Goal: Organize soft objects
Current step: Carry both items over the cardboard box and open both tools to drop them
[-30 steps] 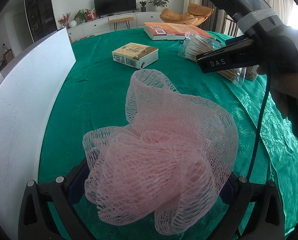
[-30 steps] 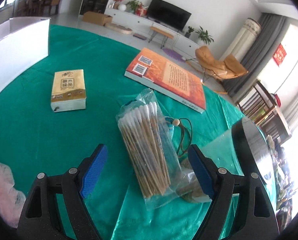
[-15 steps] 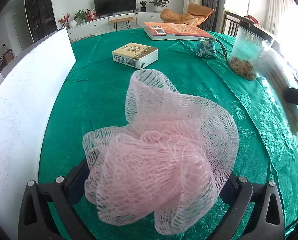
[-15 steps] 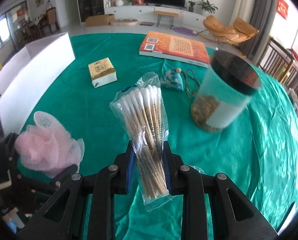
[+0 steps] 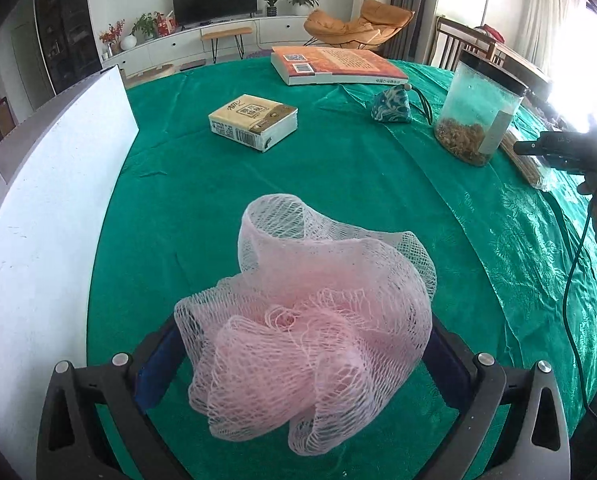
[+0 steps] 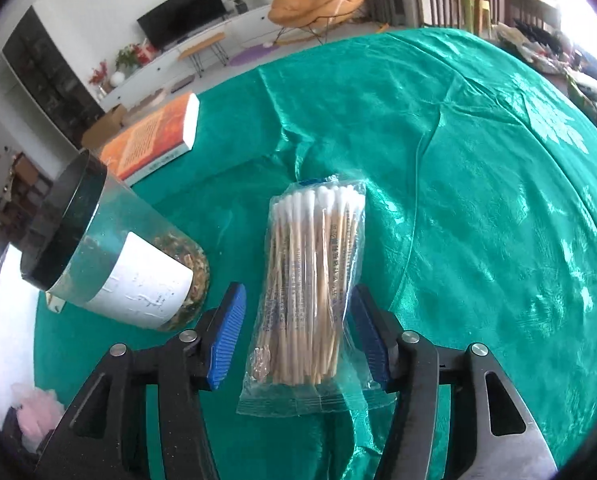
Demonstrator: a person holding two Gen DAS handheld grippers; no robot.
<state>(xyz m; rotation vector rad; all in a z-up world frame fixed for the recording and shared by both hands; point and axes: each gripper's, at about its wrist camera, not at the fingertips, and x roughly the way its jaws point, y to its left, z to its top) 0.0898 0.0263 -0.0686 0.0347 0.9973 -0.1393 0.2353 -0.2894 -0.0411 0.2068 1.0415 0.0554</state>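
Observation:
A pink mesh bath sponge point(image 5: 310, 332) sits between the blue pads of my left gripper point(image 5: 302, 364), which is shut on it just above the green tablecloth point(image 5: 338, 176). The sponge also shows at the lower left of the right wrist view point(image 6: 34, 408). A clear bag of cotton swabs point(image 6: 314, 288) lies on the cloth between the spread pads of my right gripper point(image 6: 298, 332), which is open, its pads apart from the bag. The right gripper point(image 5: 554, 152) shows at the right edge of the left wrist view, with the swabs point(image 5: 526, 164) under it.
A white box wall point(image 5: 50, 216) stands along the left. A tissue pack point(image 5: 254, 120), an orange book point(image 5: 334, 64), a small blue pouch point(image 5: 390, 106) and a black-lidded clear jar point(image 5: 478, 116) lie farther back. The jar point(image 6: 114, 256) stands just left of the swabs.
My right gripper carried the swab bag to the right, past the jar, set it on the cloth and opened. My left gripper has stayed put with the sponge.

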